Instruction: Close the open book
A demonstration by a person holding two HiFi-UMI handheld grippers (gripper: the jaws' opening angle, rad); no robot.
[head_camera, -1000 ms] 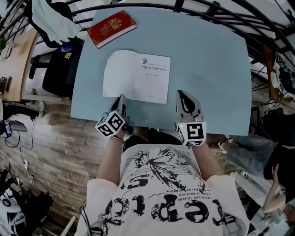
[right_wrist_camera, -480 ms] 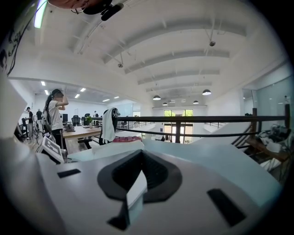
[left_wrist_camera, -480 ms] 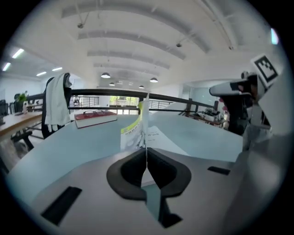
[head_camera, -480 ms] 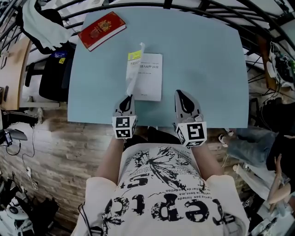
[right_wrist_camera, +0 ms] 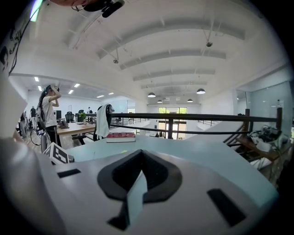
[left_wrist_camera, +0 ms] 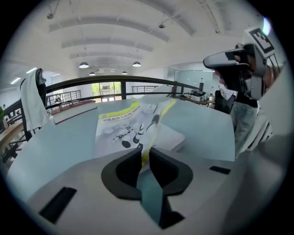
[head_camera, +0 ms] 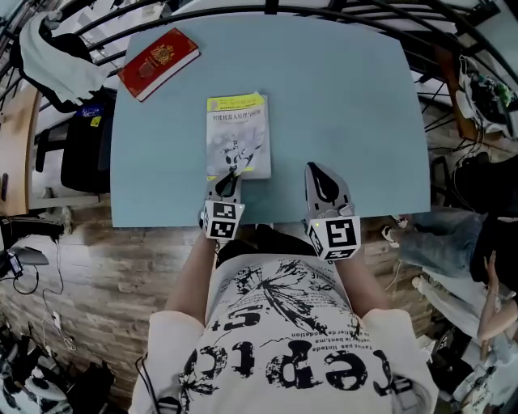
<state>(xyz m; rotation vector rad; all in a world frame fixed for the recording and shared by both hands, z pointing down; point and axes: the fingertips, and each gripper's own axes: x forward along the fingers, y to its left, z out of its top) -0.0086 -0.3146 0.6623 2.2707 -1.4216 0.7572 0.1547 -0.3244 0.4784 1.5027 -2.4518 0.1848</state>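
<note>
The book (head_camera: 236, 133) lies near the front of the blue table (head_camera: 348, 105), its yellow and white cover facing up. In the left gripper view the cover (left_wrist_camera: 128, 126) still stands a little above the white pages. My left gripper (head_camera: 227, 184) is at the book's near edge. Its jaws have just been opening, and the cover's near edge sits loosely in the narrow gap of the left gripper (left_wrist_camera: 144, 151). My right gripper (head_camera: 320, 174) hovers over bare table to the right of the book, shut and empty, as the right gripper view also shows (right_wrist_camera: 140, 160).
A closed red book (head_camera: 158, 53) lies at the table's far left corner. A dark railing (head_camera: 267, 8) runs behind the table, with a white garment (head_camera: 48, 57) draped at the left. The table's near edge is just under both grippers.
The book's left half has swung up and over onto the right half, so the cover now faces up. My left gripper moved right with it and rolled. The right gripper barely shifted.
</note>
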